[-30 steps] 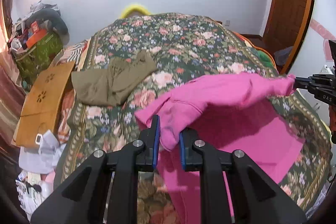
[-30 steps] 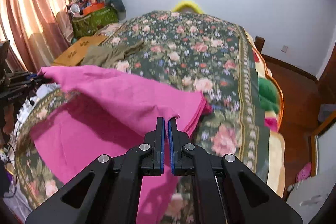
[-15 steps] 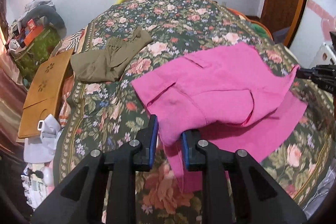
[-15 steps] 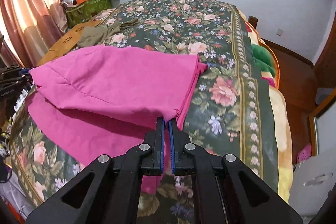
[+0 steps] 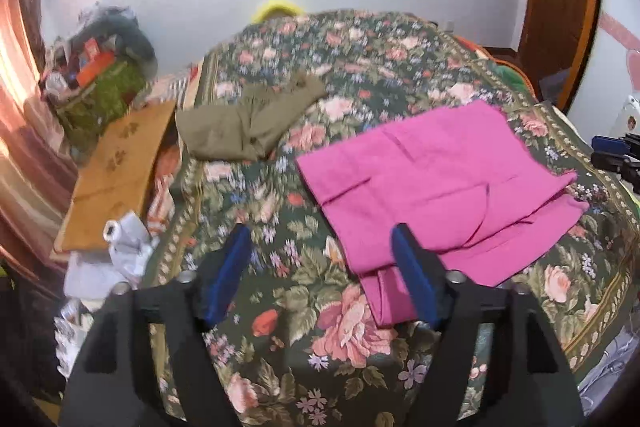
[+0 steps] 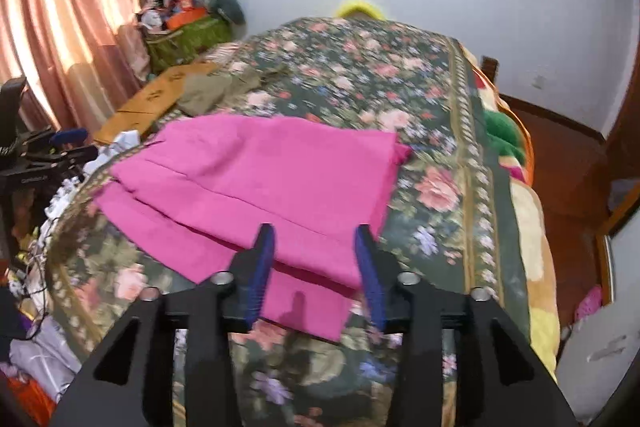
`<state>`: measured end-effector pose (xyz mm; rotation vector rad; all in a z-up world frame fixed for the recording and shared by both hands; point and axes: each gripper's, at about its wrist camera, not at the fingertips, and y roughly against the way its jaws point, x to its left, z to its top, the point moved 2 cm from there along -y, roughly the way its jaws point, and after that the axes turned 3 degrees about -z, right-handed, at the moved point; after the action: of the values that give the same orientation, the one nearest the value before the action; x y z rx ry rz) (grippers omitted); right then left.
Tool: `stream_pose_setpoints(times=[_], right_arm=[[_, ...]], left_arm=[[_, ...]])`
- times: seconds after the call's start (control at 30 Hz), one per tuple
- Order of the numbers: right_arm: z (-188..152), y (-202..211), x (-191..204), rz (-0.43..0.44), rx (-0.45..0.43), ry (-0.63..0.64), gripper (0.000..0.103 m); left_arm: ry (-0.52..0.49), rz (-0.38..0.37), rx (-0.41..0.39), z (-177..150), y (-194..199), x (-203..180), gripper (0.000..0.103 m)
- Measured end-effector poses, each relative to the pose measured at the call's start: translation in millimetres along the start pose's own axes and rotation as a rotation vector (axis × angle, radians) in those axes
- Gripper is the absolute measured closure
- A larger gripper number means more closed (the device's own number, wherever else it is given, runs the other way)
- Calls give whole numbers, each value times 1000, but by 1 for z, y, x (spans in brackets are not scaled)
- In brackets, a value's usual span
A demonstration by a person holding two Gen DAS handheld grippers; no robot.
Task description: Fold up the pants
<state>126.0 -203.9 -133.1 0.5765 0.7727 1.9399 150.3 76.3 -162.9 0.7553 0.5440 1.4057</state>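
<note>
Left wrist view: the left gripper, low in frame, has just been opening and stands spread, nothing between its pads. Right of centre, the pink pants lie folded on the floral bedspread. The right gripper has likewise just been opening, spread above the pants' near edge without pinching it.

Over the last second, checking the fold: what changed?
Both tools, left and right, laid the lifted pink pants folded onto the bed, then their jaws have just been opening, letting go. Olive pants stayed put.
</note>
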Motion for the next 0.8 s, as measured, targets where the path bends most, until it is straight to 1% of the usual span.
stream_pose_setpoints(times=[0.03, 0.13, 0.27, 0.33, 0.47, 0.6, 0.7, 0.8], right_arm=[[2, 0, 8, 23, -4, 15, 53], [5, -4, 23, 66, -2, 35, 45], [5, -17, 44, 84, 15, 81, 45], [3, -24, 50, 95, 29, 93, 45], [0, -34, 57, 110, 61, 113, 45], [2, -40, 61, 110, 70, 125, 45], [1, -50, 63, 103, 95, 133, 45], [-1, -61, 67, 106, 129, 140, 45]], left_arm=[[-19, -2, -8, 3, 3, -3, 23], [-77, -7, -14, 11, 6, -15, 17], [-162, -64, 40, 13, -8, -40, 17], [-208, -102, 54, 11, -16, -53, 17], [-283, -116, 93, 8, -35, -72, 17], [-330, -167, 153, 3, -53, -89, 17], [-354, -158, 147, 3, -58, -99, 17], [-342, -158, 144, 9, -62, -100, 17]])
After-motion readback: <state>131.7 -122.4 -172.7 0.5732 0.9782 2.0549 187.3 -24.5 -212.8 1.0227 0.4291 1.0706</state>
